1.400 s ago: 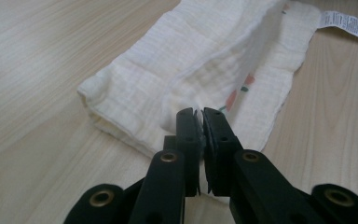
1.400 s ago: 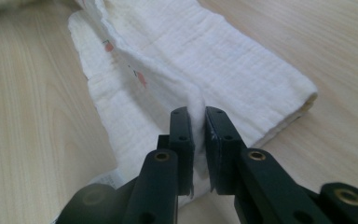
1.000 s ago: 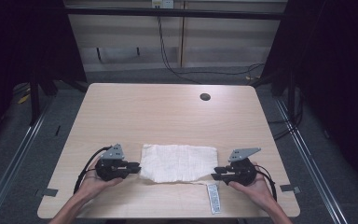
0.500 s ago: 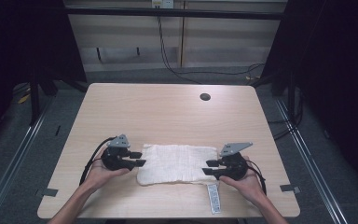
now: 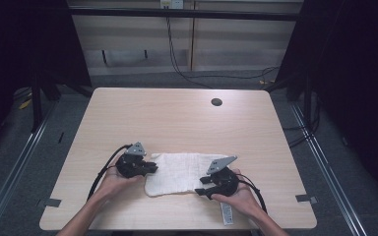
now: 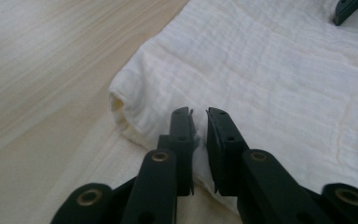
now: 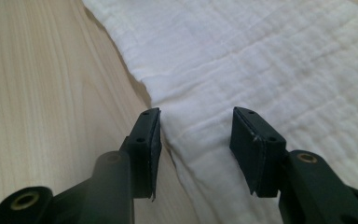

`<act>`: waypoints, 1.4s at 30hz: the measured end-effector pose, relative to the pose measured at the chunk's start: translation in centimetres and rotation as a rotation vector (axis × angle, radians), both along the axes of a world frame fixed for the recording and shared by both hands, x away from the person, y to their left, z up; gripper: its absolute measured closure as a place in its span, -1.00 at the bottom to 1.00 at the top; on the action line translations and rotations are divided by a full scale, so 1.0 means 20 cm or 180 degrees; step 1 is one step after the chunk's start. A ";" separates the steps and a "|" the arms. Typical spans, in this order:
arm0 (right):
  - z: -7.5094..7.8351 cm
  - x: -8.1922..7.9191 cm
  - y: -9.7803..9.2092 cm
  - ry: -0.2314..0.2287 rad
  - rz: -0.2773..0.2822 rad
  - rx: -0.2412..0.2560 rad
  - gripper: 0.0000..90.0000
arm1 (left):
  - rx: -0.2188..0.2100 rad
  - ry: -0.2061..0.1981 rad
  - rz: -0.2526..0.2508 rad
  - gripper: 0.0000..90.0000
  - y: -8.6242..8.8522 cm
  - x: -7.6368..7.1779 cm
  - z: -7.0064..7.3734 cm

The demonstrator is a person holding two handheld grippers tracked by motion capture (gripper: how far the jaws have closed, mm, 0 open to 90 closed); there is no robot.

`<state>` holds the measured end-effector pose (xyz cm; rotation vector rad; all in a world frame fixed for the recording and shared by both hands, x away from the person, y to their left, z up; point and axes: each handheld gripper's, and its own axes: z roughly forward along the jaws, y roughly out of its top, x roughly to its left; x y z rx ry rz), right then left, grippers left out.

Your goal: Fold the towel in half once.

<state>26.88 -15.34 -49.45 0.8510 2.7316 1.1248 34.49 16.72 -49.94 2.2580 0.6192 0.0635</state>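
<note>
On the pale wooden table (image 5: pixel 177 118) we count one white cloth (image 5: pixel 179 172) and two grippers: left gripper (image 6: pixel 198 135) pinching its fold, right gripper (image 7: pixel 196 135) spread over its edge.

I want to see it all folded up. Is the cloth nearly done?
Not yet. Done: the cloth lies on the table, its left end lifted into a small fold. In hand: the left gripper pinches that end, jaws nearly shut on it; the right gripper is open over the other end. Left: probably closing the right, then folding.
</note>
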 end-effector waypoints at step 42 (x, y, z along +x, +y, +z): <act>0.11 -0.12 0.19 -0.0002 0.0281 0.0361 0.36 | -0.0393 0.0108 0.0392 -0.10 0.11 0.02 0.10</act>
